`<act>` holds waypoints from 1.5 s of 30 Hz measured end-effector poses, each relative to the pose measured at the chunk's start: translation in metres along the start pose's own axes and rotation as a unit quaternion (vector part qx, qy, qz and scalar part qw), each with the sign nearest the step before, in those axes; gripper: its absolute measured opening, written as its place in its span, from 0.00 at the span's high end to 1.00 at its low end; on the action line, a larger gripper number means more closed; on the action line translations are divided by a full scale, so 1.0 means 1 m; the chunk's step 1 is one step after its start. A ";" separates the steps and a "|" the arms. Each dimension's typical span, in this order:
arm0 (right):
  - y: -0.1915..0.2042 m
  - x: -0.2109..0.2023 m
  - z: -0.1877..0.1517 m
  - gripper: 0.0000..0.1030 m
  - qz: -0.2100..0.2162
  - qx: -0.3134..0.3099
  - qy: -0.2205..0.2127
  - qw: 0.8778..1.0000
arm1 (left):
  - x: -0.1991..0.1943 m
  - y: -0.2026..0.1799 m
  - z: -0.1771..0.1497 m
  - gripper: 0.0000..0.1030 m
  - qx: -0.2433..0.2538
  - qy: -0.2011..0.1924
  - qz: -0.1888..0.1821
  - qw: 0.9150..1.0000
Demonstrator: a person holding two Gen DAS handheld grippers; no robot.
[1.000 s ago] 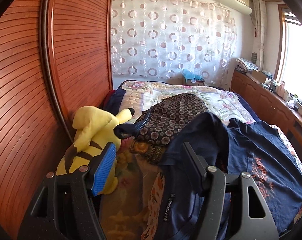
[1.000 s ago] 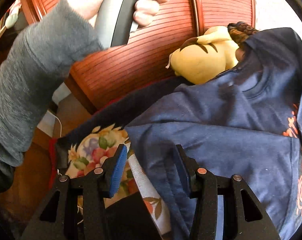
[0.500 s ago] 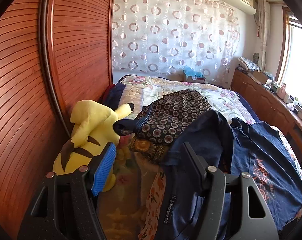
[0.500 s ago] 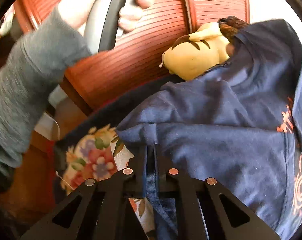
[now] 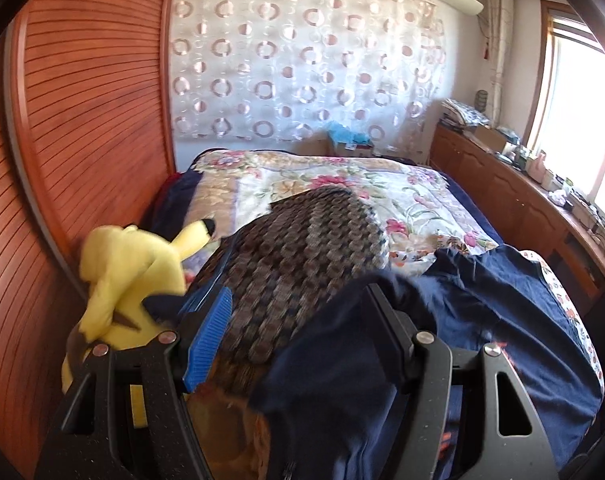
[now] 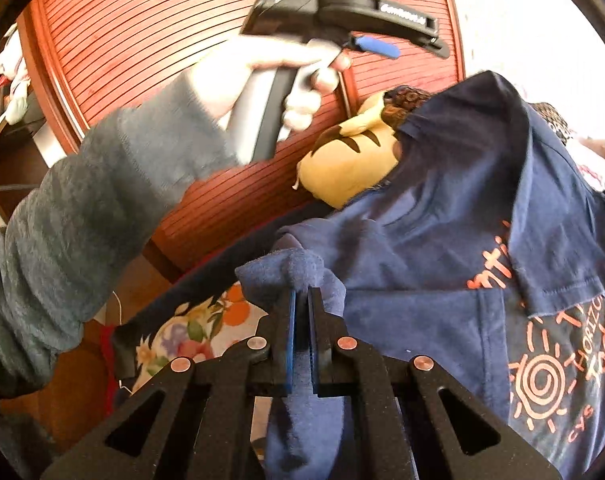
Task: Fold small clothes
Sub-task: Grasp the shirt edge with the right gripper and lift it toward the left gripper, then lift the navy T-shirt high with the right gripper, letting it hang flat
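The right claw was pinched tight on a corner of the blue shirt, which lay on the bed at about 3 o'clock, probably to lift it for folding, while the left claw gaped open over the cloth.

Lighting: daylight from the window at right, blown out to white glare; a pale overexposed patch also fills the upper right of the right wrist view. Interior otherwise evenly bright, soft shadows. Blur: motion smear on the yellow plush toy, the patterned cloth, and the person's hand. Distortion: strong fisheye bowing of the wooden slatted panel; black vignette at corners.
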State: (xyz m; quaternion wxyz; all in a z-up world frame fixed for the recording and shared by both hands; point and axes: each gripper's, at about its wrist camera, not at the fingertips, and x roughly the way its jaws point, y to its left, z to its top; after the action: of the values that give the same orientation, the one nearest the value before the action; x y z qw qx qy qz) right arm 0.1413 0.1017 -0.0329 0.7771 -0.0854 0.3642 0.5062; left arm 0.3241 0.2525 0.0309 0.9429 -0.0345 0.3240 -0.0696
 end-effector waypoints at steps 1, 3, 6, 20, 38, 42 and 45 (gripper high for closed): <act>-0.003 -0.004 0.002 0.95 0.000 0.003 -0.001 1.000 | 0.007 -0.003 0.003 0.34 0.004 0.009 -0.012 1.000; -0.005 -0.004 0.000 0.95 -0.002 0.009 -0.006 1.000 | 0.020 -0.008 0.006 0.34 0.018 0.032 -0.024 0.999; -0.009 -0.008 -0.002 0.95 -0.007 0.017 -0.015 1.000 | 0.033 -0.018 -0.001 0.34 0.043 0.060 -0.027 0.997; -0.021 -0.030 -0.016 0.95 -0.009 0.040 -0.049 0.998 | 0.024 -0.048 -0.005 0.97 0.083 0.070 -0.019 0.994; -0.061 -0.143 -0.091 0.95 -0.093 0.113 -0.152 0.978 | -0.008 -0.235 0.058 0.98 0.156 0.026 -0.098 0.983; -0.067 -0.181 -0.121 0.95 -0.123 0.132 -0.176 0.968 | -0.006 -0.284 0.063 0.98 0.170 0.022 -0.114 0.979; -0.075 -0.211 -0.149 0.95 -0.144 0.152 -0.192 0.959 | 0.000 -0.323 0.065 0.98 0.180 0.022 -0.127 0.975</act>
State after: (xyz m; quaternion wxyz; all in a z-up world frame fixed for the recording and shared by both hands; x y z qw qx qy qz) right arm 0.0869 -0.1611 -0.0204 0.9010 0.0809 0.2647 0.3340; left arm 0.3285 -0.0657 0.1174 0.9099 0.0964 0.3195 -0.2463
